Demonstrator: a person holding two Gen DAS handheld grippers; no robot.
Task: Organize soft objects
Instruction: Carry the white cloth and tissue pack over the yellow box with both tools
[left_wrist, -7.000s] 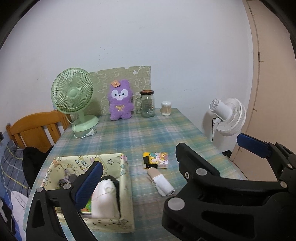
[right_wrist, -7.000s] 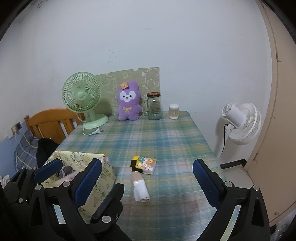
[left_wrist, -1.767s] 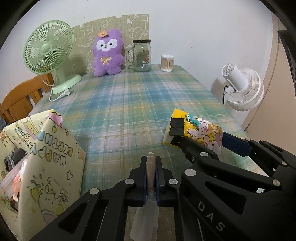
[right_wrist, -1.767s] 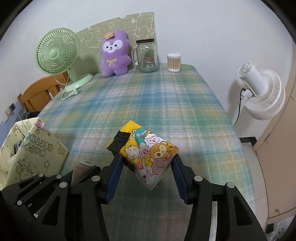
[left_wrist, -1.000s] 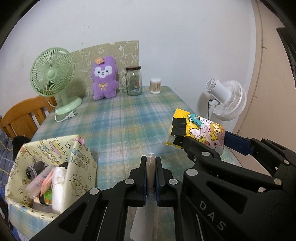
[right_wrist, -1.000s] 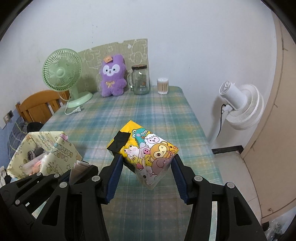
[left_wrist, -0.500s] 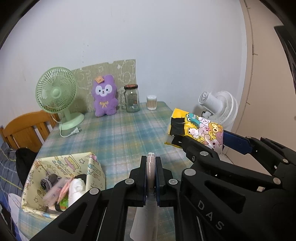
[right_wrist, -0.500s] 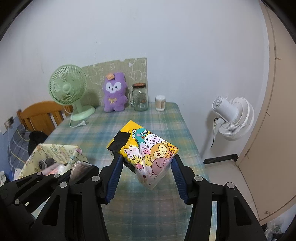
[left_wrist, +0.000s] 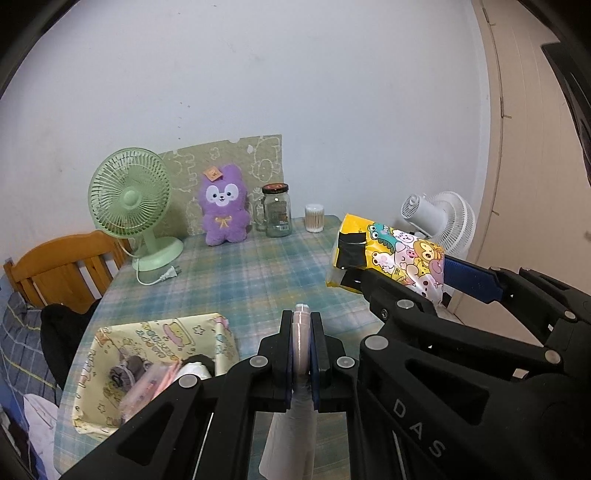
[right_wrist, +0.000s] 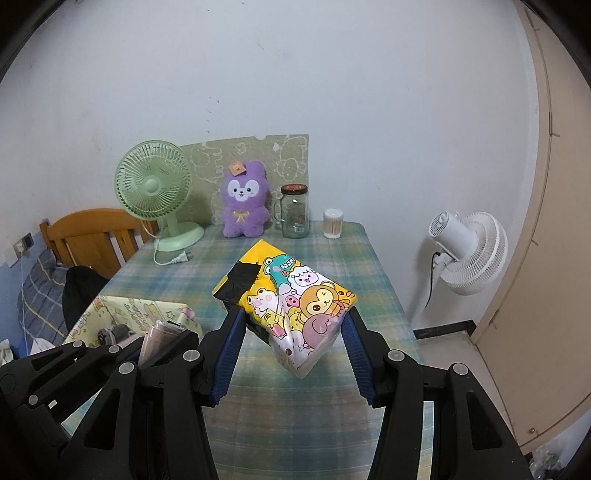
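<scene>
While the left wrist view looks straight down the left claw (left_wrist: 302, 345), whose jaws are pinched tight on a thin pinkish folded cloth (left_wrist: 301, 332) hanging below them, the right wrist view shows that cloth only as an edge at 8 o'clock. In turn, it faces the right claw (right_wrist: 293, 332), its blue pads clamped on both sides of a cartoon-printed tissue pack (right_wrist: 286, 291) held above the tabletop (right_wrist: 332, 413); the left view catches that pack side-on at 3 o'clock. Only the left view looks into the yellow patterned box (left_wrist: 155, 369) at 8 o'clock, with soft items inside. A plaid cloth covers the tabletop. Toward 12 o'clock by the white wall stand a green fan (right_wrist: 155, 192), a purple plush (right_wrist: 243, 203), a glass jar (right_wrist: 294, 212) and a tub of cotton swabs (right_wrist: 333, 219). A wooden chair (right_wrist: 88, 236) sits at 9 o'clock, a white fan (right_wrist: 469, 247) at 3 o'clock.
</scene>
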